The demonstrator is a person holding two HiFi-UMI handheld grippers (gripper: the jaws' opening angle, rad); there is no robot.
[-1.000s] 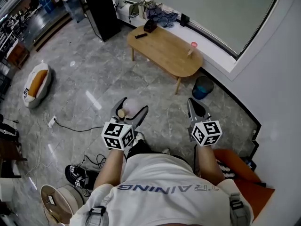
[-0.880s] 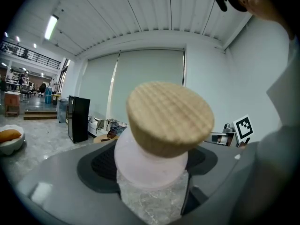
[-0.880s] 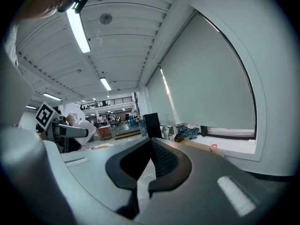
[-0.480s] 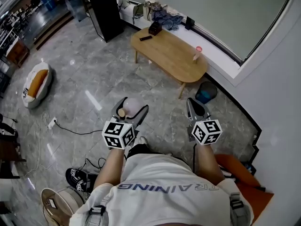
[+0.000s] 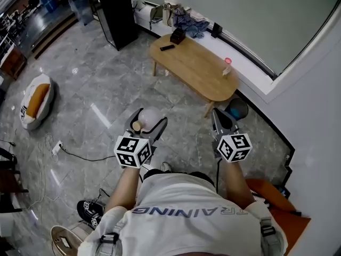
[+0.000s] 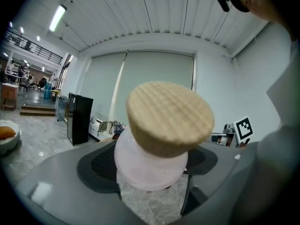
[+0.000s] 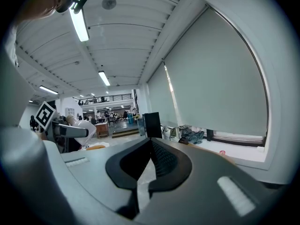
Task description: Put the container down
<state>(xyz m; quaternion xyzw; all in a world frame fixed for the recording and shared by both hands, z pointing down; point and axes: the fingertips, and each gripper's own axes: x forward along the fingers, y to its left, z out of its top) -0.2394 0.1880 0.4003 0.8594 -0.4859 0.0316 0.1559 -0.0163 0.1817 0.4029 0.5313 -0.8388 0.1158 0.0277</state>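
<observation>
Two grippers are up, well short of the table (image 5: 194, 68): my left gripper (image 5: 148, 119) is clamped on the cork-lidded container (image 6: 161, 139), held in the air, and my right gripper (image 5: 222, 120) is closed, empty.

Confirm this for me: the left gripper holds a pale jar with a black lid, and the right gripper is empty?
Not quite: the lid is tan like cork, not black, as the left gripper view shows. Otherwise yes: the left gripper holds the pale jar and the right gripper is empty.
</observation>
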